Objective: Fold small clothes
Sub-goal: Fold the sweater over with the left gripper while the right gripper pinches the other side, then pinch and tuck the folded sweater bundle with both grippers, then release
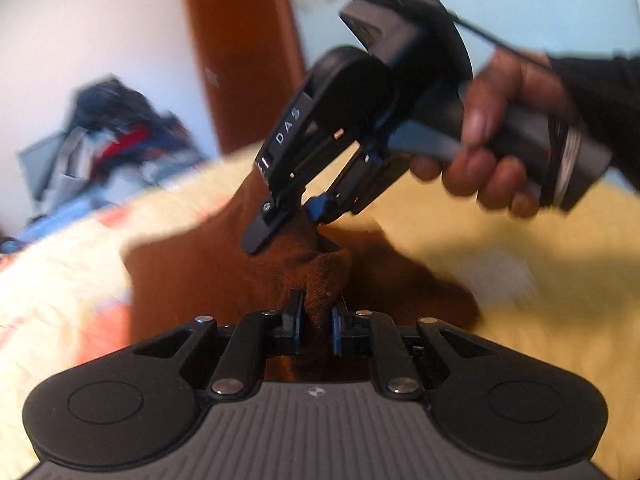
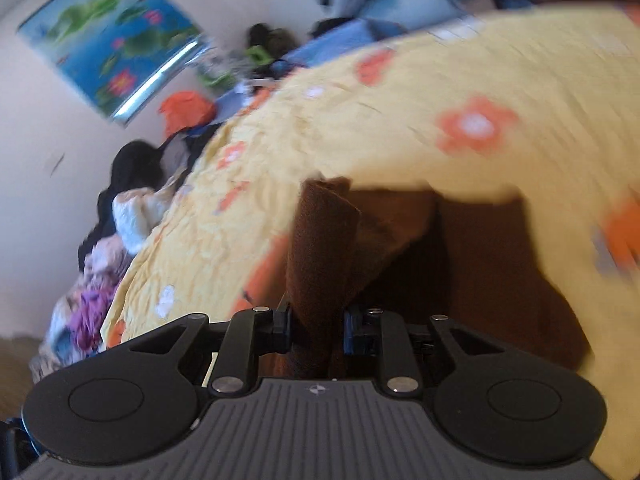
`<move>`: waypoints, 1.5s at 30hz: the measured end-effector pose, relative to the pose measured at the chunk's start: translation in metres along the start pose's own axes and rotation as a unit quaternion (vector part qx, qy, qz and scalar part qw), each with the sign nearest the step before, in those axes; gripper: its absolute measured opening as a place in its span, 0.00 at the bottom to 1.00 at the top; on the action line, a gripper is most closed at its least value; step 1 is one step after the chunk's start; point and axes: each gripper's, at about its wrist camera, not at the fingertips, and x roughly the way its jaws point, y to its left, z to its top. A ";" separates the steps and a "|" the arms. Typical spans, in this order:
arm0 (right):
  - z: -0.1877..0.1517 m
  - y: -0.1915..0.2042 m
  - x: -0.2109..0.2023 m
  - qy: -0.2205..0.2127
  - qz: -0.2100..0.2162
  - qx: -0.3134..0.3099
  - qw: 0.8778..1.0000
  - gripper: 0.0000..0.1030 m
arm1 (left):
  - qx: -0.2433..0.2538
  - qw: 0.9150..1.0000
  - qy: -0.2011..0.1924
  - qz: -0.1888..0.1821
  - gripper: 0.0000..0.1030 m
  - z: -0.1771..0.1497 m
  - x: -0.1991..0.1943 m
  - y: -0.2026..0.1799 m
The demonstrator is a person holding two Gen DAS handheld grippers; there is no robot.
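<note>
A brown cloth (image 1: 224,268) is clamped between the fingers of the left gripper (image 1: 316,322), just in front of its body. The same cloth is also pinched by the right gripper (image 1: 294,216), which is seen ahead of the left one and is held by a hand (image 1: 500,132). In the right wrist view, a raised fold of the cloth is gripped, and the rest lies beyond the fingers on a yellow flowered bedcover (image 2: 440,72). A pile of clothes (image 1: 104,136) is seen far ahead to the left.

White letters "DAS" are showing on the right gripper (image 1: 298,216). They are running along its black finger arm.
</note>
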 end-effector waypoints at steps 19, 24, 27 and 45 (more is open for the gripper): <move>0.038 -0.028 -0.008 -0.033 -0.047 -0.021 0.998 0.22 | -0.021 0.997 -0.023 -0.077 0.13 0.034 -0.014 -0.027; 0.006 -0.032 -0.009 -0.017 -0.066 -0.015 0.998 0.72 | -0.018 0.996 -0.046 -0.072 0.17 0.007 -0.049 0.009; -0.019 -0.029 -0.041 -0.073 -0.029 0.007 0.997 0.76 | 0.020 0.999 -0.040 0.005 0.37 -0.023 -0.066 0.028; -0.071 0.017 -0.015 0.027 -0.080 -0.080 0.993 0.13 | -0.092 0.995 0.010 0.035 0.14 -0.050 -0.038 0.090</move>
